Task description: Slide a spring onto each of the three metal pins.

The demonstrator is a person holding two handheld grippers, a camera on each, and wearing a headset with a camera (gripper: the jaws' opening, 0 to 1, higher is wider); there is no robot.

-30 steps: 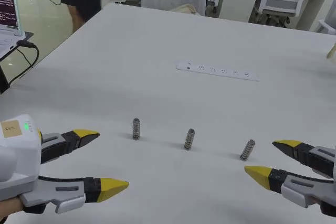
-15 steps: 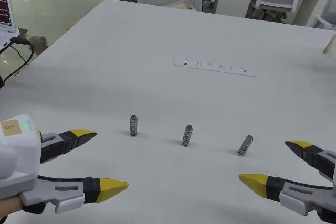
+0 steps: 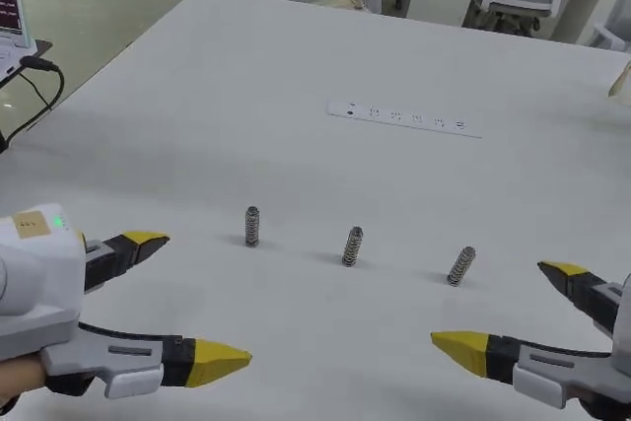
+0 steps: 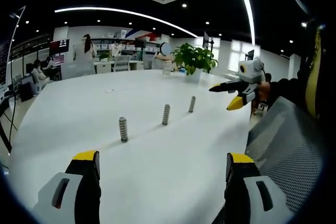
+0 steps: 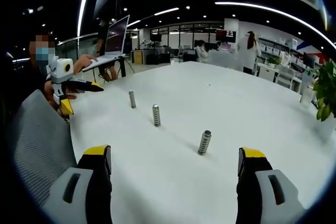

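Tipping risk: three springs stood free on narrow footings, so a jaw brushing one sideways could have toppled it or sent it rolling.
Likeliest casualty: the right spring (image 3: 460, 265), which looked tilted in the head view and stood nearest a jaw tip.
Counting risk: whether pins sat inside the coils could not be told, so a bare one might have been missed.
Right gripper (image 3: 493, 305): jaws spread wide, nothing between them, near the right spring but apart from it.
Left gripper (image 3: 202, 297): jaws parted, empty, left of the left spring (image 3: 252, 227).
Springs: small grey tight-wound coils with dark tops.
Position: a row on the white table (image 3: 296, 76), middle spring (image 3: 353, 245) between the others, the power strip (image 3: 404, 118) beyond them.
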